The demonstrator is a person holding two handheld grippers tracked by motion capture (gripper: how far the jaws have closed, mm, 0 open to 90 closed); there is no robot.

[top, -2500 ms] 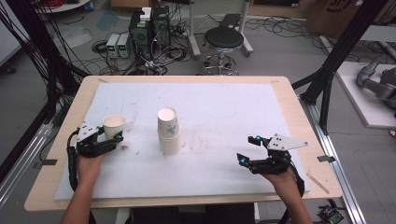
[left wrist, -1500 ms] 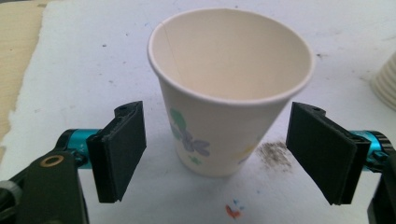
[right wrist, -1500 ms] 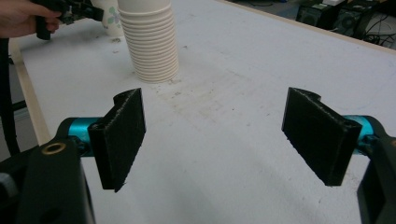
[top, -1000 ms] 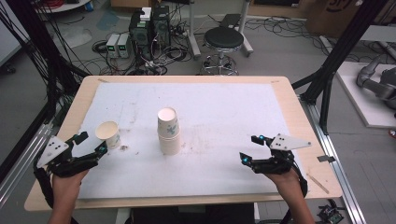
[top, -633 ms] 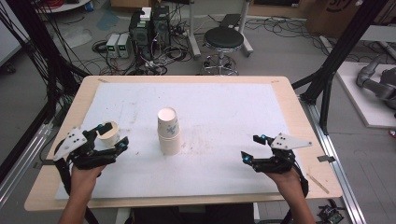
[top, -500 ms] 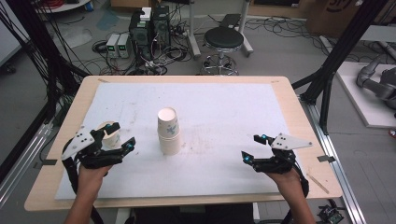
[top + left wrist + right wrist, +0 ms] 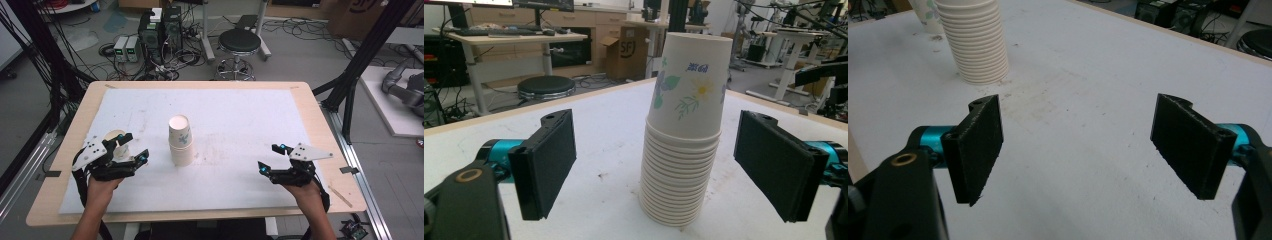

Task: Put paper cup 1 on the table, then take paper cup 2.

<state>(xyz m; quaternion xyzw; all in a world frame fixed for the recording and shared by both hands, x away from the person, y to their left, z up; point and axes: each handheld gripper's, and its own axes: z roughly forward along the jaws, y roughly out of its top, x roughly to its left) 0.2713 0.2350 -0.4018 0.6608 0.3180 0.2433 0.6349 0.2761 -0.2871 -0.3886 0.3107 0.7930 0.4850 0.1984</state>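
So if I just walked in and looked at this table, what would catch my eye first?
Probably the tall stack of flowered paper cups standing upright near the middle of the white table. Next, the two black hand-held grippers at the near edge: the left gripper, fingers open and aimed at the stack with a single cup behind it, and the right gripper, open over bare table.

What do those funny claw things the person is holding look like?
Each gripper is black, with two flat, rectangular black jaws on bright turquoise stems. The left gripper and the right gripper each carry a pale grey three-cornered plate on top, and small turquoise lights glow at the jaw tips. A brass-coloured ring sits on the black body near each camera. Black cables loop back along the person's bare forearms; no sleeves show.
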